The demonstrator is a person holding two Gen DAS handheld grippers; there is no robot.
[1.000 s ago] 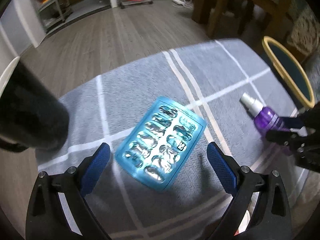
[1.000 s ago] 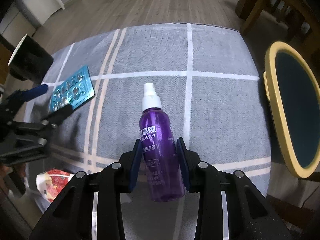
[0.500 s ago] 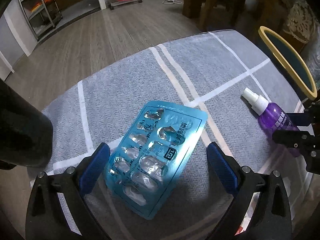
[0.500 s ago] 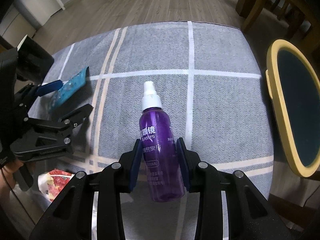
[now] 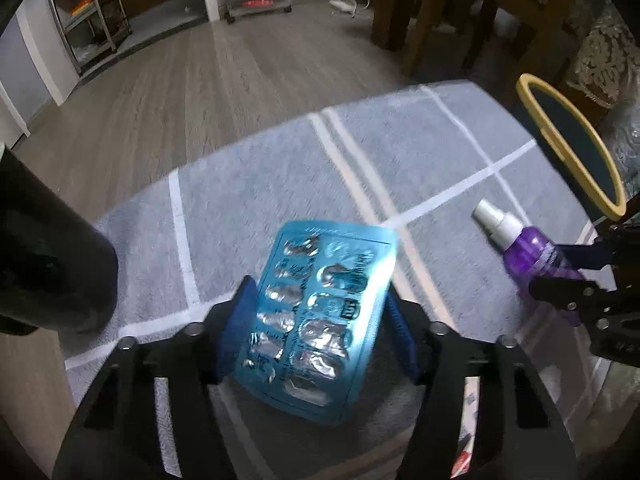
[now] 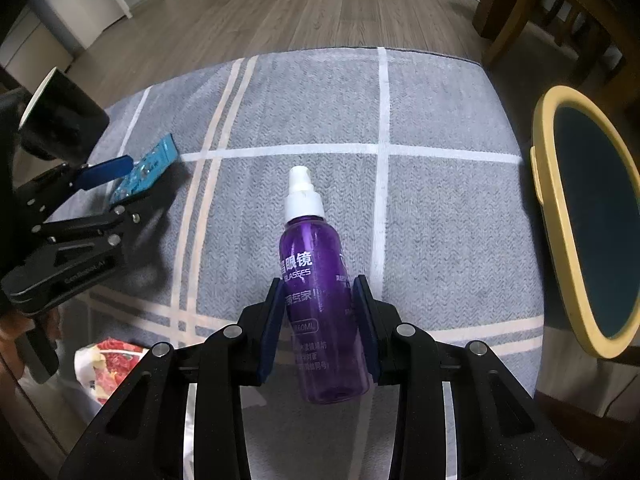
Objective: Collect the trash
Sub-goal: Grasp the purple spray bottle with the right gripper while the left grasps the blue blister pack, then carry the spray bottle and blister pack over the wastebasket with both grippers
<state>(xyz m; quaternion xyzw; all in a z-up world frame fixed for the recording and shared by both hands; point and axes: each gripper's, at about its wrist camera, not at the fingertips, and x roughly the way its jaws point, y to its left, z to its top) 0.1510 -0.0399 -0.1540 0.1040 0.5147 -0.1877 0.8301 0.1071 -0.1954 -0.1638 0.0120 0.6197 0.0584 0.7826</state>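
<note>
Two claws are working at once. My left claw [image 5: 320, 320] has just been closing, and the blue blister pack [image 5: 316, 320] sits between its pads; the near pad overlaps the pack's left edge, while the far pad stands just beside the right edge. The picture is smeared there, so I judge the pinch probably made but cannot confirm firm contact on both sides. The pack is tilted, its far end raised off the grey checked cloth [image 6: 440, 208] of the desk; I read this as an edgewise grip, suited to a thin flat sheet.

My right claw [image 6: 318, 320] is pinching the purple spray bottle [image 6: 316, 280] across its body, the white nozzle pointing away and the bottle lying along the cloth. A grip at mid-body keeps the bottle balanced for lifting.

Receptacles: a black bin [image 6: 60, 116] stands at the left of the desk, near the pack, and a yellow-rimmed bin [image 6: 560, 220] at the right, near the bottle. A red printed wrapper [image 6: 108, 364] lies at the near left edge.

Change from the earlier frames: the left claw stood wide on either side of the flat-lying pack; it is now drawn in on it. The right claw and bottle are unchanged.
</note>
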